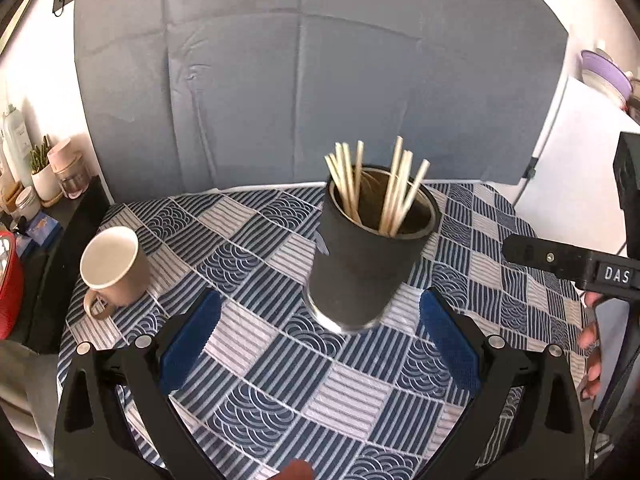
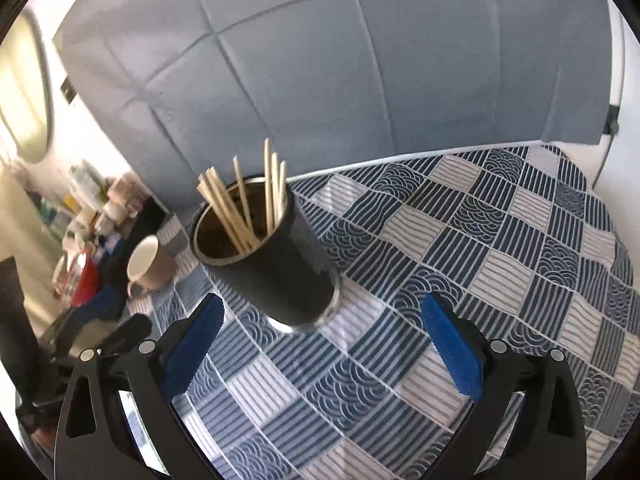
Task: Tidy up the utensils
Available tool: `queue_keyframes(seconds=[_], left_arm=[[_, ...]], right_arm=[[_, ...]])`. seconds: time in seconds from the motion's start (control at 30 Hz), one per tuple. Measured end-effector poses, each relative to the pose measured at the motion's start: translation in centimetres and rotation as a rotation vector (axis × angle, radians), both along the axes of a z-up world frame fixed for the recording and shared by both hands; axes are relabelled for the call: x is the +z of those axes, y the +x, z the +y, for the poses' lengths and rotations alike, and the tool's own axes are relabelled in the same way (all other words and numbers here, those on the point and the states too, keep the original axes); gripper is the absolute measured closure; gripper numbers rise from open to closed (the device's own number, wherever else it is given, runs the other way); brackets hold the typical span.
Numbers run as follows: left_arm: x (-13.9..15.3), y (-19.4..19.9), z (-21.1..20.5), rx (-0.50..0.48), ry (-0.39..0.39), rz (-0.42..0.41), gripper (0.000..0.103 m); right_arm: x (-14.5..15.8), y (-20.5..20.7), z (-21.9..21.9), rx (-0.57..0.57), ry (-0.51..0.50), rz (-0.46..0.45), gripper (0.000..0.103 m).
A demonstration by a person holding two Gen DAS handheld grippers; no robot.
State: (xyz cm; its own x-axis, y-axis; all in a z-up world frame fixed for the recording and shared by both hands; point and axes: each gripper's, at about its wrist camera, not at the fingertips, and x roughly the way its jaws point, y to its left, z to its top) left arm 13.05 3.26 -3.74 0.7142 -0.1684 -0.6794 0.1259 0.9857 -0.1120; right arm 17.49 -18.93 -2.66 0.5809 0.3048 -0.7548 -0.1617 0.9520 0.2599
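Observation:
A black cylindrical holder (image 1: 366, 264) stands on the patterned tablecloth and holds several wooden chopsticks (image 1: 384, 184) upright. My left gripper (image 1: 320, 332) is open and empty, just in front of the holder's base. In the right wrist view the same holder (image 2: 276, 268) with its chopsticks (image 2: 248, 204) stands ahead and slightly left of my right gripper (image 2: 324, 340), which is open and empty. The right gripper's body also shows at the right edge of the left wrist view (image 1: 568, 260).
A beige mug (image 1: 114, 268) stands at the table's left, also in the right wrist view (image 2: 150, 266). A grey backdrop (image 1: 300, 80) rises behind the table. A cluttered shelf (image 1: 36, 184) with jars and a plant lies left. The tablecloth (image 2: 480, 260) stretches right.

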Motion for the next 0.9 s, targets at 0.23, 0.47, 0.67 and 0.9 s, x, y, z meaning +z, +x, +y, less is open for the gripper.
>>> queue_keyframes(seconds=[0.23, 0.47, 0.67, 0.9], left_arm=[[1.2, -1.8, 0.5, 0.068, -0.076, 0.062, 0.006], [2.9, -3.9, 1.0, 0.103, -0.094, 0.034, 0.006], [3.2, -4.9, 0.3, 0.108, -0.066, 0.05, 0.006], [3.2, -5.3, -0.3, 0.11, -0.045, 0.057, 0.006]], right_arm=[[1.3, -3.1, 0.5, 0.022, -0.111, -0.002, 0.008], [3.1, -5.4, 0.2, -0.001, -0.101, -0.039, 0.008], [4.5, -6.5, 0.9, -0.001, -0.139, -0.091, 0.008], [4.4, -7.2, 1.3, 0.018, -0.135, -0.088, 0.008]])
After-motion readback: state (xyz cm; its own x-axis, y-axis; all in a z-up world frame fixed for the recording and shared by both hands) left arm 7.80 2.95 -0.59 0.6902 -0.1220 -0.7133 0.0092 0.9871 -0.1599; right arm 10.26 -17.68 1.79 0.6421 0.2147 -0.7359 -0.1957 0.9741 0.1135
